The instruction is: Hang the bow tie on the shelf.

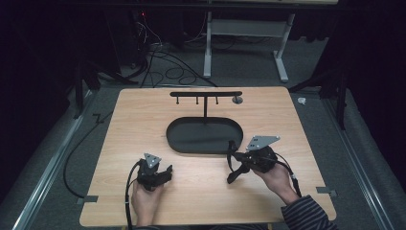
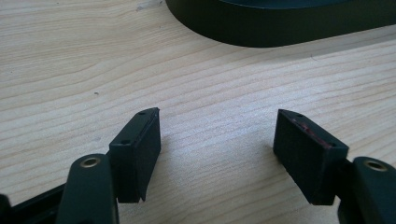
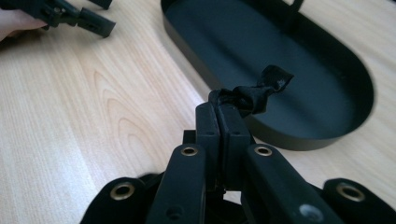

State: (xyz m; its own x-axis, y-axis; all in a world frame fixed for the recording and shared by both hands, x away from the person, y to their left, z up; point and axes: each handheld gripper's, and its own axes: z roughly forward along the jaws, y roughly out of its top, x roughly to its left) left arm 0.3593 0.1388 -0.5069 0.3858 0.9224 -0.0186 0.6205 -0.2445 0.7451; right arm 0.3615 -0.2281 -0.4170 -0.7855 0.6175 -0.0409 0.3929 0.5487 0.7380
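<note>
Landmark: a black oval tray (image 1: 178,139) sits mid-tabletop (image 1: 124,124); every place below is told from it.
Strap: a black knotted fabric strap (image 3: 254,95) is pinched in the right gripper (image 3: 218,111) at the tray's near right rim, its frayed knot poking over the rim above the tray floor. In the high view the strap (image 1: 231,165) hangs from the gripper toward the tabletop, just outside the tray.
Right gripper: clenched, jaws pressed flat together on the strap, at the tray's near right corner (image 1: 234,160).
Left gripper: released, jaws spread wide with bare wood between them (image 2: 217,149); it rests near the tray's near left side, a little apart from it (image 1: 165,173).
Rack: a thin black T-shaped stand (image 1: 206,94) rises from the tray's far edge, with small pegs under its crossbar.
Disc: a small grey round piece (image 1: 237,99) lies behind the tray, by the right end of the crossbar.
In the way: the tray wall stands between the knot and the stand; the wood between the two grippers is bare.
Materials: the tray is matt dark, low-walled with rounded ends; the tabletop is pale wood with plain grain; the gripper pads are blocky black, one with a reddish edge; the strap is soft, crumpled cloth.
Surroundings: cables (image 1: 163,67) trail on the grey floor beyond the tray's far side, by a white frame (image 1: 208,43).
</note>
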